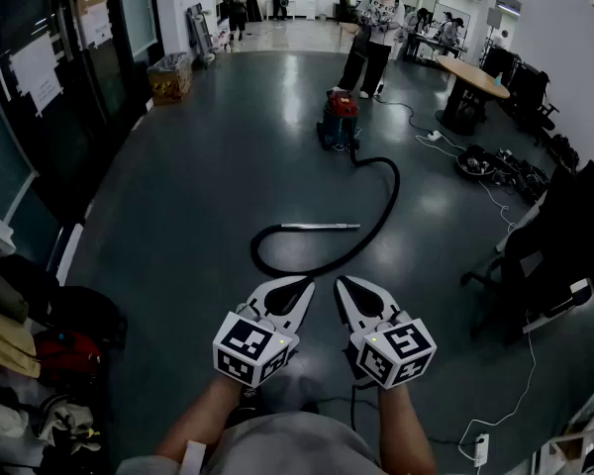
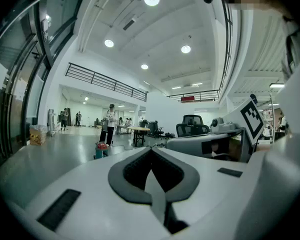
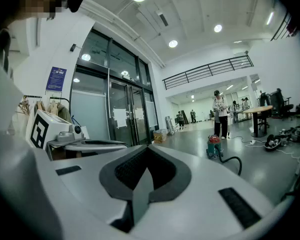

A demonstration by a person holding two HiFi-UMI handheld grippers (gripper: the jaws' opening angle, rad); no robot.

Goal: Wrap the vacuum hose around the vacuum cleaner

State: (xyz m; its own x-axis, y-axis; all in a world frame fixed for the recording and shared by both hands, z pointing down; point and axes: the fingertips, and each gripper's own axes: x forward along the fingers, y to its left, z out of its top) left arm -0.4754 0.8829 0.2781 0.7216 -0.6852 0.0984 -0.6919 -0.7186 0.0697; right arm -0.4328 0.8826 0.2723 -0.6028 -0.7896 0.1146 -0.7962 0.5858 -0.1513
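A small red and teal vacuum cleaner (image 1: 340, 119) stands far off on the grey floor; it also shows as the vacuum cleaner (image 2: 101, 149) in the left gripper view and the vacuum cleaner (image 3: 214, 147) in the right. Its black hose (image 1: 384, 216) curves from the machine toward me in a long loop, ending in a metal wand (image 1: 320, 227) lying flat. My left gripper (image 1: 307, 281) and right gripper (image 1: 341, 281) are held side by side near my body, well short of the hose. Both are shut with nothing between the jaws.
A person (image 1: 374, 30) stands just behind the vacuum. A round table (image 1: 471, 79) and cables (image 1: 490, 164) lie at the right, a black office chair (image 1: 554, 250) nearer right. Glass doors and a cardboard box (image 1: 168, 75) line the left; bags (image 1: 40, 344) are piled near left.
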